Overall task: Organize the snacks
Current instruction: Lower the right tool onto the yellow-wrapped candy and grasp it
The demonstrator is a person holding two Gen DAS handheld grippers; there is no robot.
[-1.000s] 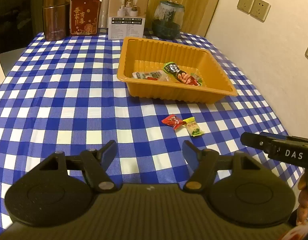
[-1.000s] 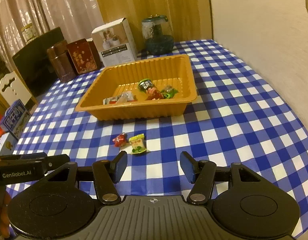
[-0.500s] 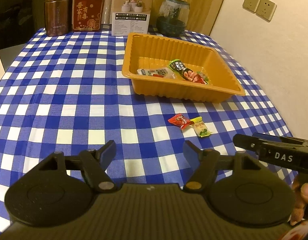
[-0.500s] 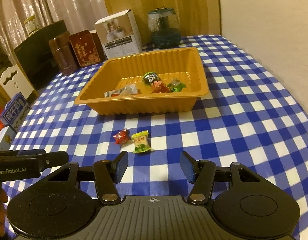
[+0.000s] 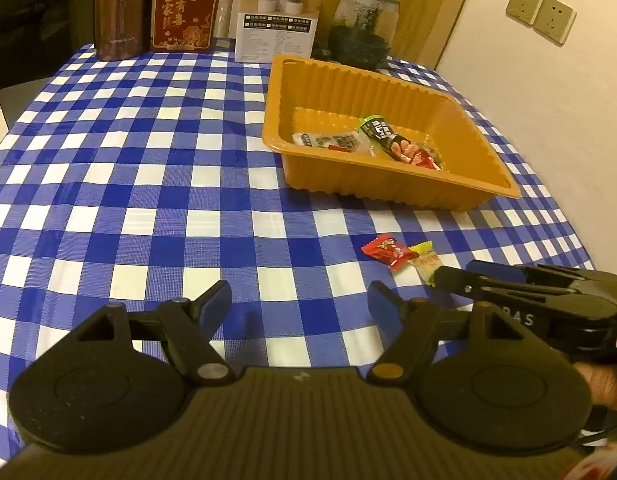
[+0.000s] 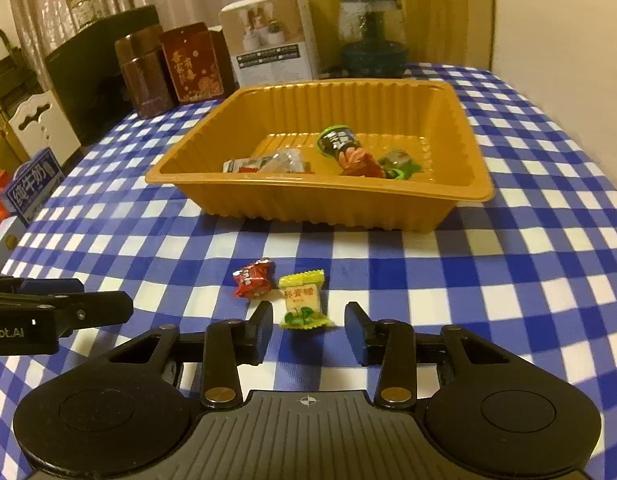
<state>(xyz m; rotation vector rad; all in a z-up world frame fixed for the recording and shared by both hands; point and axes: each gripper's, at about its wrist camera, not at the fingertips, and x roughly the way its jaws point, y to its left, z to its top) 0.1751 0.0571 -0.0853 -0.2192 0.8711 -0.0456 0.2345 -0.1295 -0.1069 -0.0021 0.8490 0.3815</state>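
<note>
Left gripper [image 5: 299, 306], jaws spread and empty, idles over the surface [image 5: 148, 184]. A red candy [image 6: 252, 279] and yellow candy [image 6: 303, 300] lie before the tray [image 6: 328, 200]; right gripper [image 6: 308, 330], released, brackets the yellow candy for pickup.

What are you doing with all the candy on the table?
Someone is tidying snacks into the orange tray, using a gripper in each hand. A few snacks already lie in the tray. Two are left on the checked tablecloth: a red candy and a yellow candy. The right gripper is right at the yellow candy with its jaws open, not yet holding it. The left gripper is open and empty.
</note>
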